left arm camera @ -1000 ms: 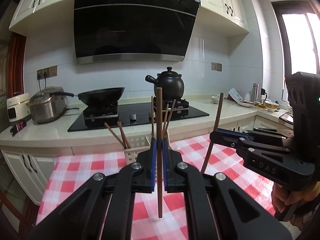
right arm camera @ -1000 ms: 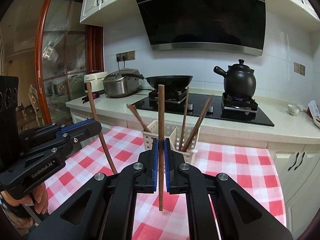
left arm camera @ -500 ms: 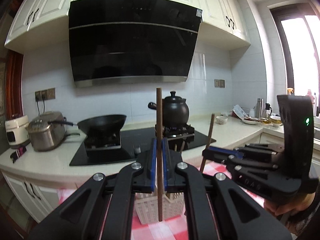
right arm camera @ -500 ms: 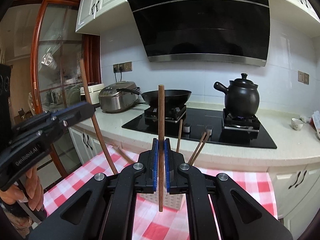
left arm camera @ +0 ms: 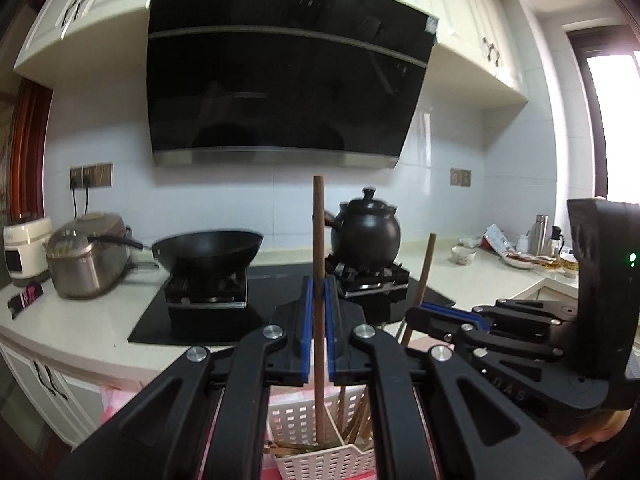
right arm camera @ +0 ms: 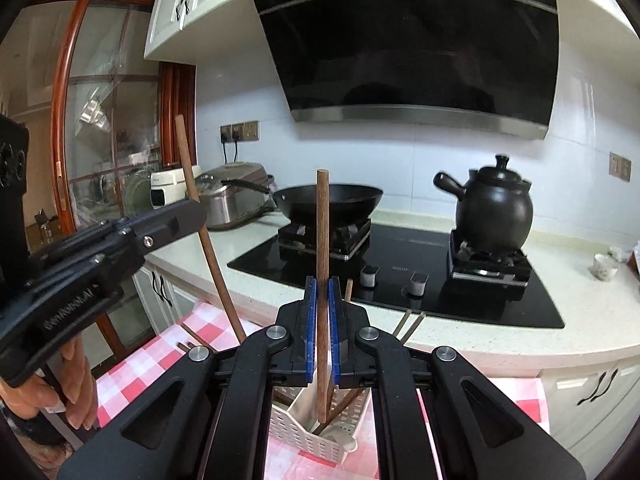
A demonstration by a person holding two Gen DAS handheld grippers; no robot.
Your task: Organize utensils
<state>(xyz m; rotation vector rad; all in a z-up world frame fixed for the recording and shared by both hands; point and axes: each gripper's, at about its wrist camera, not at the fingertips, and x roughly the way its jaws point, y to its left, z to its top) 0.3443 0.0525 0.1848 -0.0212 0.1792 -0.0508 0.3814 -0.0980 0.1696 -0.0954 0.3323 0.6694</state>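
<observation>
A black range hood [left arm camera: 280, 92] hangs over the black cooktop [right arm camera: 400, 276], which carries a wok [left arm camera: 208, 246] and a dark clay pot [right arm camera: 494, 210]. The pale stone counter [left arm camera: 72, 332] runs along the wall and holds a steel rice cooker [left arm camera: 86, 258] at its left end. In front of the counter lies a red-and-white checked cloth [right arm camera: 132, 372], and on it stands a white slotted utensil basket [left arm camera: 320, 440] with several brown chopsticks leaning inside.

The left claw [left arm camera: 319, 328] is pressed together on an upright brown chopstick [left arm camera: 319, 240]; the stick's lower end hangs right above the basket's opening. The right claw [right arm camera: 322, 328] pinches a second chopstick [right arm camera: 322, 232] in the same upright way, its lower tip just over the basket in the right wrist view. Each claw shows in the other's view, off to the side, with its stick standing tilted through the closed blue pads [left arm camera: 306, 320]. A hand [right arm camera: 76, 376] grips the left tool's handle.
</observation>
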